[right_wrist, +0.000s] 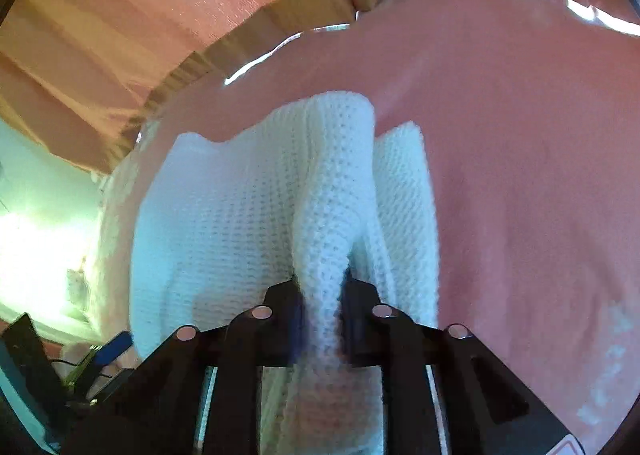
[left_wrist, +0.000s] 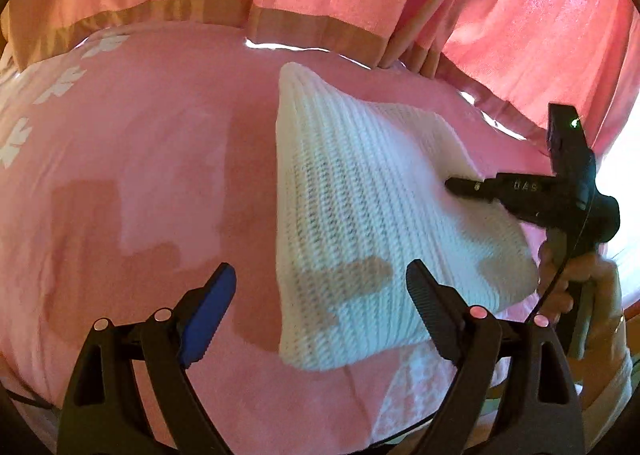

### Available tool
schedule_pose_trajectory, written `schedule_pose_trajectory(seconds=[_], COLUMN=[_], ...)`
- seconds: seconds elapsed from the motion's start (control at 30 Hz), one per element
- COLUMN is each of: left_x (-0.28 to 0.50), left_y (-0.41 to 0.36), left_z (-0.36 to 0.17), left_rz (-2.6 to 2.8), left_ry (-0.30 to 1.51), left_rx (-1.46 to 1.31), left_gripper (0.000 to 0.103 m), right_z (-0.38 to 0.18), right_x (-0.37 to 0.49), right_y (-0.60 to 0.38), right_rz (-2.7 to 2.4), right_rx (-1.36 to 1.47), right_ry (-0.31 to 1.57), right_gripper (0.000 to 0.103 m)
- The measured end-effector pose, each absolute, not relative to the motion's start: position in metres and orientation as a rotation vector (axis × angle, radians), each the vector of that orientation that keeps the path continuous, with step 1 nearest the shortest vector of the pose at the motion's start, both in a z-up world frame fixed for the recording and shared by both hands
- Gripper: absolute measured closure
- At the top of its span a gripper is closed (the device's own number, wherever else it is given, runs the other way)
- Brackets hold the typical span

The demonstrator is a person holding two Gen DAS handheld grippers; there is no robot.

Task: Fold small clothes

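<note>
Right hand-held gripper [right_wrist: 322, 295] is pinching a ridge of the white knit [left_wrist: 360, 195]; left hand-held gripper [left_wrist: 320, 287] is hanging spread, empty.
You're risking the thin pinch slipping, or the knit dragging and bunching on the pink bed [left_wrist: 140, 175].

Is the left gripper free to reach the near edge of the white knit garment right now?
Probably yes: the left gripper is open and empty just above the white knit garment, nothing between; the right gripper pinches elsewhere.

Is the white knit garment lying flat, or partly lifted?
Partly lifted: the right gripper pinches a fold of the white knit garment, which peaks above the pink bedcover.
</note>
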State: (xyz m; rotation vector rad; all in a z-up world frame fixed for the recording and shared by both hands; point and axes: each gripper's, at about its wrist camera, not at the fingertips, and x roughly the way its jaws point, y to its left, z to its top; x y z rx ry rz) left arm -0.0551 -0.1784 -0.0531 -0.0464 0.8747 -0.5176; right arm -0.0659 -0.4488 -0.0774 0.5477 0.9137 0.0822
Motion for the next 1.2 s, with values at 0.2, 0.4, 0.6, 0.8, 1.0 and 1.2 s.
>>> schedule_pose_trajectory(seconds=[0.2,0.4,0.6,0.8,1.0,1.2], left_x=[-0.036,-0.035,-0.031,0.003,0.033,0.031], left_y=[-0.194,-0.205,-0.188,-0.192,-0.2,-0.183], left_z=[-0.064,-0.068,-0.059,-0.069,-0.104,-0.069], left_rz=[-0.517,-0.526,-0.564,-0.636,-0.671,-0.74], left_ry=[0.922,0.936,0.942,1.025,1.17,1.087], left_rx=[-0.021,0.008,-0.087,-0.295,-0.404,-0.365], left_gripper=[0.018,0.018,0.017,0.012,0.024,0.061], right_z=[-0.051,-0.068,-0.071,-0.103,-0.134,-0.091], right_x=[-0.119,-0.132,-0.193,-0.163,-0.138,-0.141], right_y=[-0.446,-0.451,-0.444,-0.436,-0.428,-0.402], right_rz=[-0.021,-0.076,-0.08,-0.046,-0.024,0.015], right_rx=[0.398,0.398,0.514,0.604,0.674,0.588], right_ry=[0.769,0.802,0.684,0.809,0.907,0.745], right_gripper=[0.087,0.079,0.046,0.034,0.045,0.074])
